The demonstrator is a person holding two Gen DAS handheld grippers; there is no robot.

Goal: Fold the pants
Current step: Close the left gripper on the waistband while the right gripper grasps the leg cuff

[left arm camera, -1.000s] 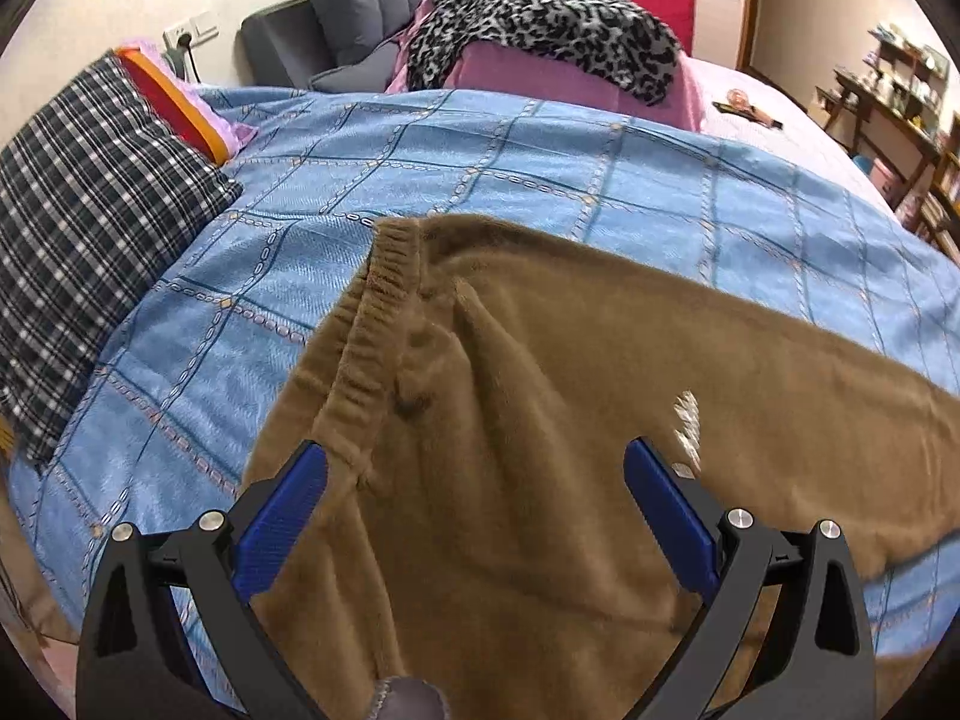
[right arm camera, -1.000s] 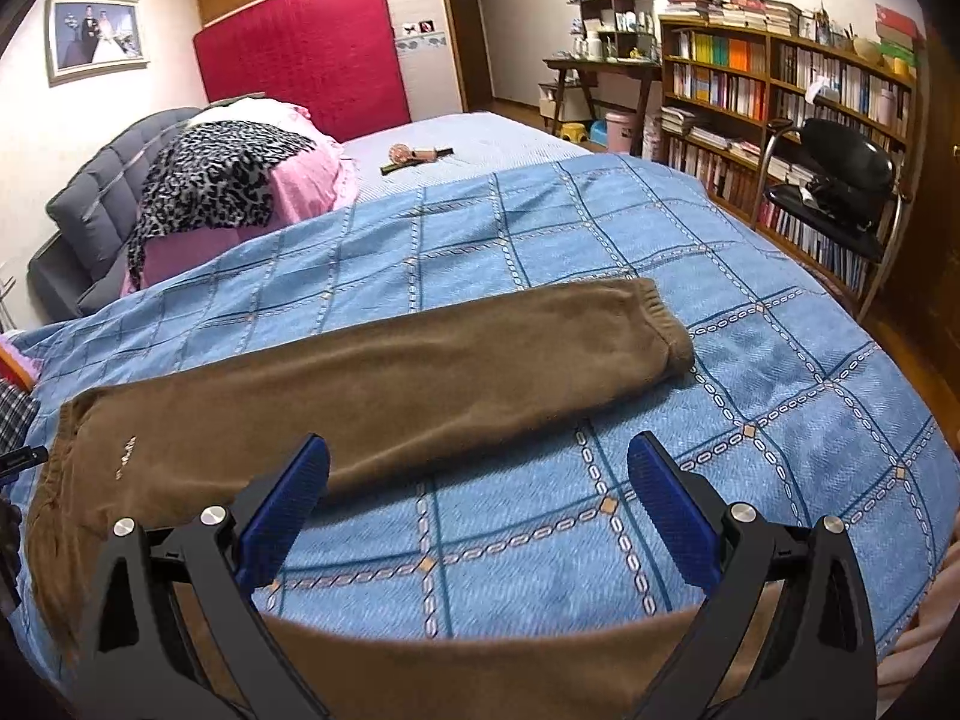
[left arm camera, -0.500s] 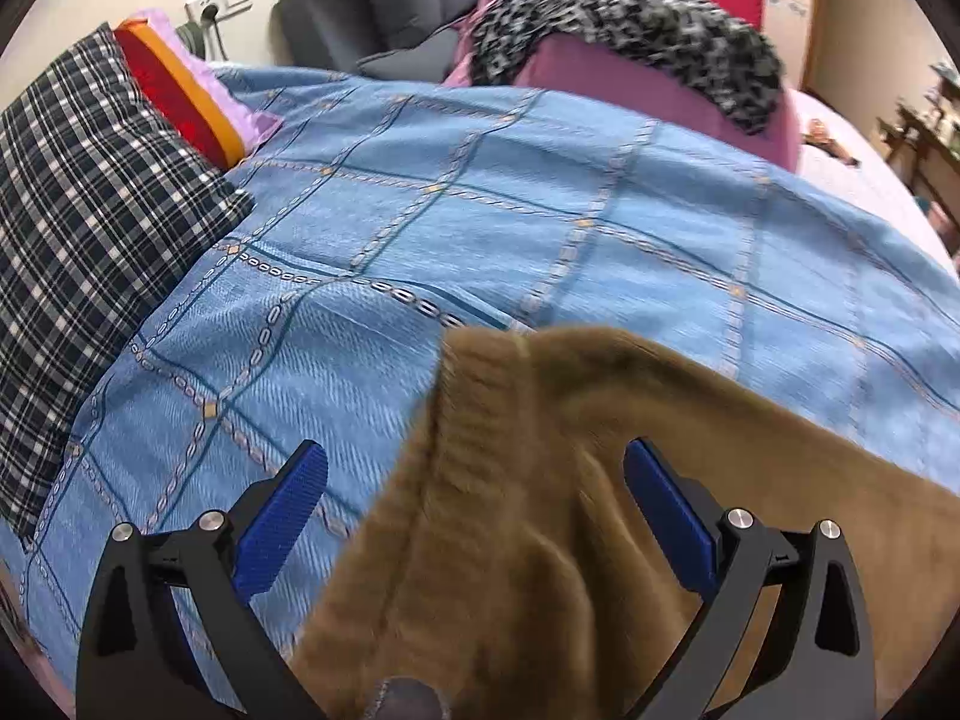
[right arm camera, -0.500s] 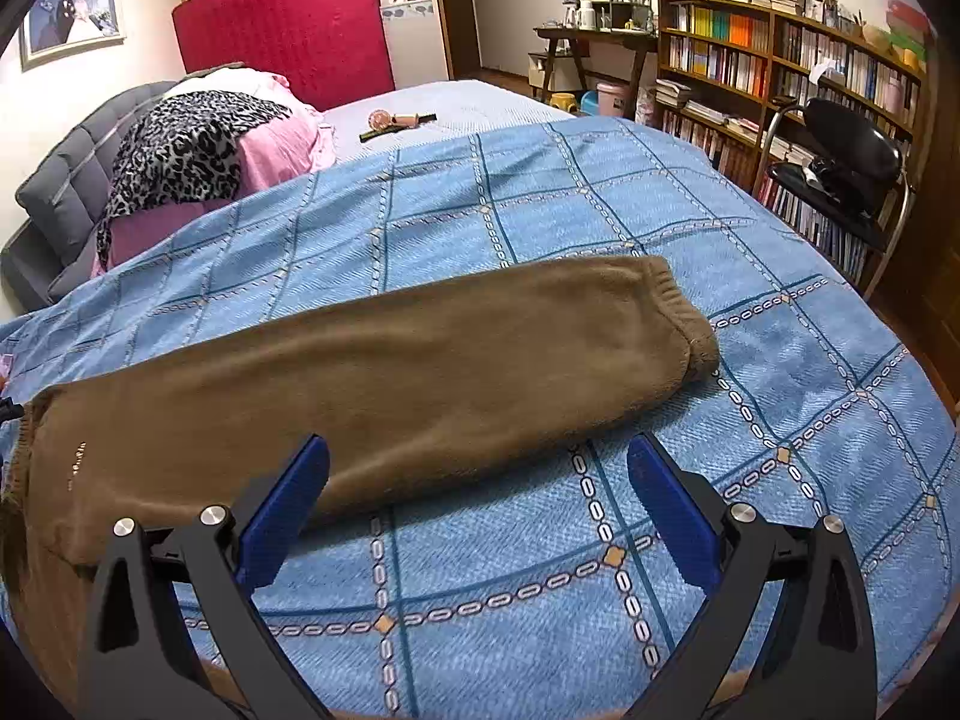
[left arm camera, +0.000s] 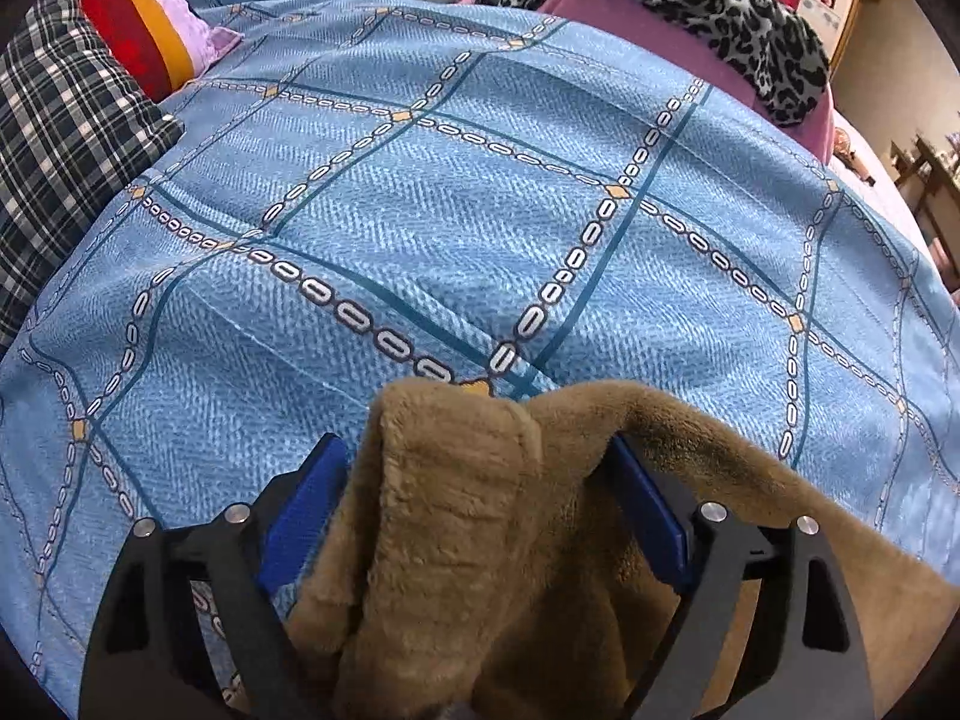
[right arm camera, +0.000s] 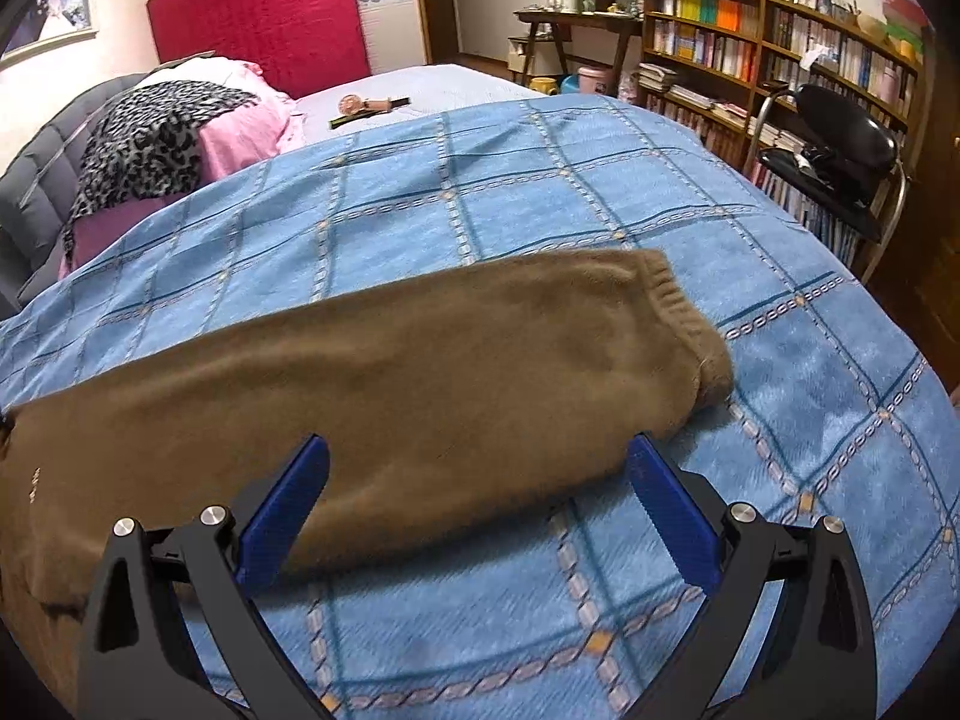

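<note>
between left tool [left arm camera: 474, 516] fingers, bunched pants [left arm camera: 456, 546]

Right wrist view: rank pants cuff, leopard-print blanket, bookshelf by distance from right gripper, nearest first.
From the right gripper:
1. pants cuff, just ahead, right of centre on the blue bedspread.
2. leopard-print blanket, far left, at the bed's head.
3. bookshelf, back right, against the wall.

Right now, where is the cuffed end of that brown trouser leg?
In the right wrist view the cuff lies right of centre on the blue checked bedspread, on the side toward the bookshelves, beyond the open right gripper.
</note>
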